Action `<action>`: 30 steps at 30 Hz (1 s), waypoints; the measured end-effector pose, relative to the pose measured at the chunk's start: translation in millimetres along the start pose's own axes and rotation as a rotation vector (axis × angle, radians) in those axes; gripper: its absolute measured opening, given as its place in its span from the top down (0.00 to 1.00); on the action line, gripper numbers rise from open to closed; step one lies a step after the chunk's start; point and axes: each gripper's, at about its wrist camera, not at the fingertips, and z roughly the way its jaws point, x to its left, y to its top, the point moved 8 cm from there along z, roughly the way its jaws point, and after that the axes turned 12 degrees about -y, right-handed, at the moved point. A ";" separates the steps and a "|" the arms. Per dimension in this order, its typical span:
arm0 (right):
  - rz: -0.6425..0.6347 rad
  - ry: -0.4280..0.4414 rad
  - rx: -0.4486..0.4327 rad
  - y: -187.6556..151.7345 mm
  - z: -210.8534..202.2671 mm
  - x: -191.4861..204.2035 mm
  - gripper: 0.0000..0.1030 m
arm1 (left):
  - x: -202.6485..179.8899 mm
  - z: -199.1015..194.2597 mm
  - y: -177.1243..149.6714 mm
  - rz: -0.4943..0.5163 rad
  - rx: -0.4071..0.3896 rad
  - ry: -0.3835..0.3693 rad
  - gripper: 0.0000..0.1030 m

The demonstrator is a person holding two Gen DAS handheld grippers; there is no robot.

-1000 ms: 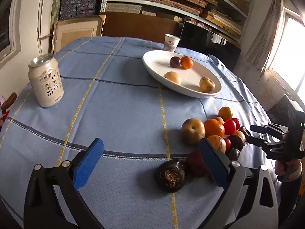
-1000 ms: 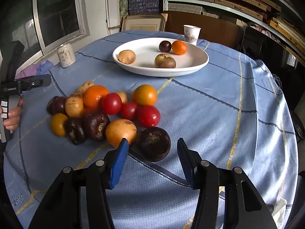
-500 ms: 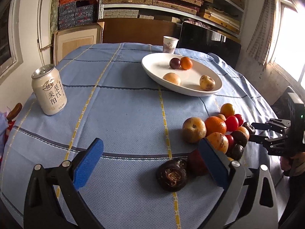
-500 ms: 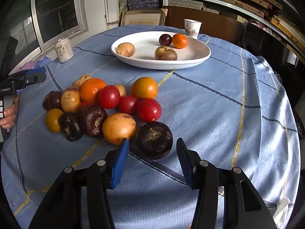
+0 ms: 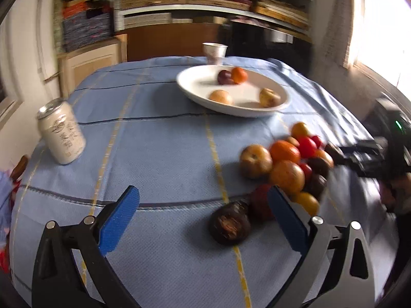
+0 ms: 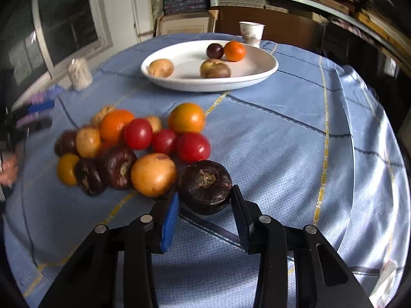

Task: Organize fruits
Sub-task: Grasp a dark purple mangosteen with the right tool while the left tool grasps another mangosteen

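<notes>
Your right claw (image 6: pixel 205 215) has closed in around the dark fruit (image 6: pixel 205 190), nearly pinching it, ready for the plate (image 6: pixel 267 74); your left claw (image 5: pixel 203 215) stays spread.

woven blue tablecloth (image 6: pixel 282 148) over the worktop, matt, fine dimpled weave, yellow and dark stripes. oval plate (image 6: pixel 267 73) glossy white, ceramic-looking. dark purple fruit (image 6: pixel 205 191) dull, rough skin with a dry woody stem scar. red tomatoes (image 6: pixel 192 147) smooth, shiny. drink can (image 5: pixel 61 133) metal, satin white print. paper cup (image 6: pixel 251 34) matt. right gripper (image 6: pixel 205 220) black matt plastic, fingers (image 6: pixel 169 220) with ribbed blue pads, bright metal rivets.
</notes>
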 end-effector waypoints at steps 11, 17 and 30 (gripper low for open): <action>0.160 0.052 0.018 2.2 0.3 -21.2 0.61 | -37.4 16.3 -27.2 0.169 0.114 -0.111 0.23; 0.155 0.057 0.020 2.0 0.0 -20.5 0.61 | -23.6 25.0 -30.5 0.127 0.147 -0.093 0.34; 0.156 0.053 0.023 1.7 -1.1 -19.7 0.61 | -10.7 35.8 -37.8 0.077 0.195 -0.086 0.46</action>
